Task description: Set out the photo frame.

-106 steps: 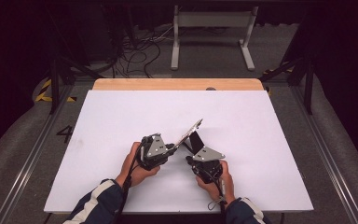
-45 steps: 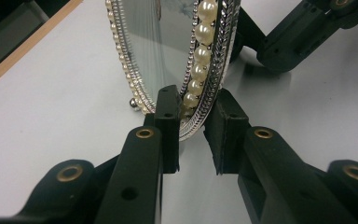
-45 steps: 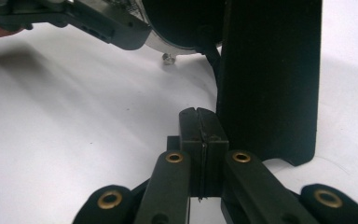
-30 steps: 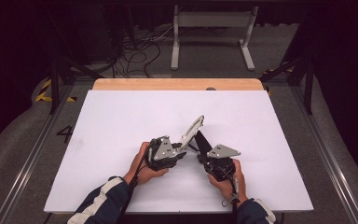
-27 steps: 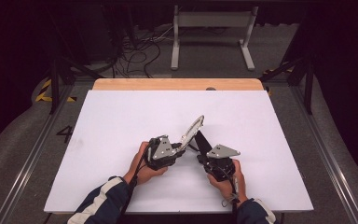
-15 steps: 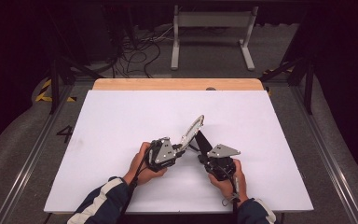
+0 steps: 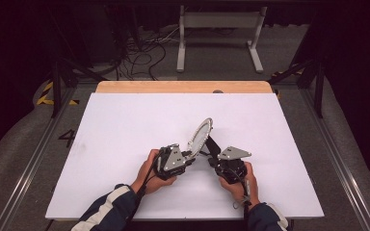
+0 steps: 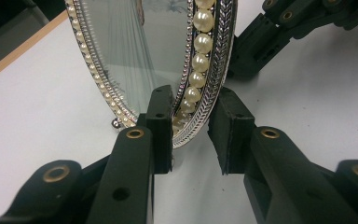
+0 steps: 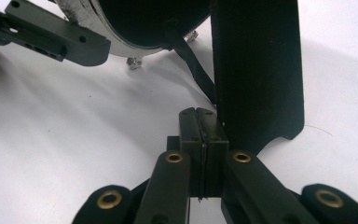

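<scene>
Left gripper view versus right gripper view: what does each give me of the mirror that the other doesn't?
Left gripper view: the glass front of the mirror, its pearl rim, and the left gripper open, jaws straddling the rim's lower edge.

Right gripper view: the mirror's dark back, the black stand, a thin strap joining them, and the right gripper shut beside the stand.

Both: the white table, a small metal foot under the frame, and the opposite gripper farther off.

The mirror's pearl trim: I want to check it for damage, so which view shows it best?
The left gripper view: the pearl trim runs close-up inside the silver rim of the mirror. The high view shows the mirror small, its pearls too tiny to tell. The right gripper view shows its dark back and stand.
</scene>
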Tool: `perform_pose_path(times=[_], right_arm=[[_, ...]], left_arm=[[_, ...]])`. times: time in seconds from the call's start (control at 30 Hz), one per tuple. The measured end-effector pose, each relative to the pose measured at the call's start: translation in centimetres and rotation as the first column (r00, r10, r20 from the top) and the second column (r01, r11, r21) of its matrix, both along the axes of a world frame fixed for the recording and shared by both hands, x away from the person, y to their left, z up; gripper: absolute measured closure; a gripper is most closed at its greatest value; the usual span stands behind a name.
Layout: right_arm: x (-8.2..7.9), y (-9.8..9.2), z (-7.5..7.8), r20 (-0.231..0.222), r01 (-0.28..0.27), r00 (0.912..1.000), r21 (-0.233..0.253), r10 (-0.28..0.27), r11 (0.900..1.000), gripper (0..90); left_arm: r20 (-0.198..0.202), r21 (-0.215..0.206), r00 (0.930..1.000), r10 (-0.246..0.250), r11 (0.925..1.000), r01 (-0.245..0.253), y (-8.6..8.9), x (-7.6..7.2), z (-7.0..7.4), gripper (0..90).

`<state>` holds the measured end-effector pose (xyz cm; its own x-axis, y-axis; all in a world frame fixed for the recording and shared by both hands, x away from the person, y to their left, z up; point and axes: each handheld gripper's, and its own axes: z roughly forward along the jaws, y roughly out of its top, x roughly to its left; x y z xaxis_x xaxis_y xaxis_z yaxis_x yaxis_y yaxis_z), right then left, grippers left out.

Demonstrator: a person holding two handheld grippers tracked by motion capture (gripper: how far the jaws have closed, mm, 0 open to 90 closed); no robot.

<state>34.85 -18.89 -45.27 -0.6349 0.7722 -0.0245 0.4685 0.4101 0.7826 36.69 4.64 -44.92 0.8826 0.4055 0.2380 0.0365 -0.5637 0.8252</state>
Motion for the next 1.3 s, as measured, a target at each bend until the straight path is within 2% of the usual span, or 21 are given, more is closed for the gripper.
perform_pose_path(times=[0.1,0.13,0.23,0.3,0.33,0.4,0.53,0.97,1.07,1.3], right_arm=[[0.0,-0.2,0.0,-0.010,-0.004,0.9999,0.011,0.004,1.000,90.0],[0.1,-0.2,0.0,-0.015,-0.008,0.9998,0.012,0.008,1.000,89.0],[0.2,-0.4,-0.2,-0.045,-0.047,0.9979,0.018,0.047,0.999,88.4],[0.2,-0.5,-0.2,-0.053,-0.049,0.9973,0.009,0.050,0.999,88.5],[0.2,-0.5,-0.2,-0.053,-0.049,0.9973,0.009,0.050,0.999,88.5],[0.3,-0.7,-0.1,-0.053,-0.041,0.9978,0.000,0.041,0.999,89.1],[0.3,-0.9,0.0,-0.055,-0.047,0.9973,0.008,0.048,0.999,89.0],[0.3,-1.1,0.2,-0.051,-0.046,0.9977,-0.016,0.045,0.999,90.0],[0.4,-1.2,0.2,-0.052,-0.044,0.9977,-0.022,0.043,0.999,90.0],[0.9,-1.4,0.1,-0.051,-0.037,0.9981,-0.030,0.036,0.999,90.0]], left_arm=[[-0.019,0.000,0.9998,0.002,1.0000,-0.002,0.0,0.2,-0.2,68.8],[-0.019,0.008,0.9998,0.009,0.9999,-0.009,-0.1,0.3,-0.4,65.2],[-0.020,0.024,0.9996,0.019,0.9995,-0.019,-0.4,0.4,-0.8,59.7],[-0.014,0.024,0.9992,0.037,0.9990,-0.037,-0.4,0.5,-0.9,60.6],[-0.014,0.024,0.9992,0.037,0.9990,-0.037,-0.4,0.5,-0.9,64.8],[-0.019,0.016,0.9992,0.036,0.9993,-0.035,-0.2,0.6,-0.9,66.8],[0.037,0.061,0.9989,0.028,0.9977,-0.031,-0.4,0.3,-0.7,69.3],[0.012,0.060,0.9999,-0.003,0.9982,0.002,-0.4,0.1,-0.5,70.8],[0.009,0.072,1.0000,0.004,0.9974,-0.004,-0.7,-0.3,-0.4,70.6],[-0.003,0.059,1.0000,0.008,0.9982,-0.007,-1.1,-0.5,-0.4,69.9]])
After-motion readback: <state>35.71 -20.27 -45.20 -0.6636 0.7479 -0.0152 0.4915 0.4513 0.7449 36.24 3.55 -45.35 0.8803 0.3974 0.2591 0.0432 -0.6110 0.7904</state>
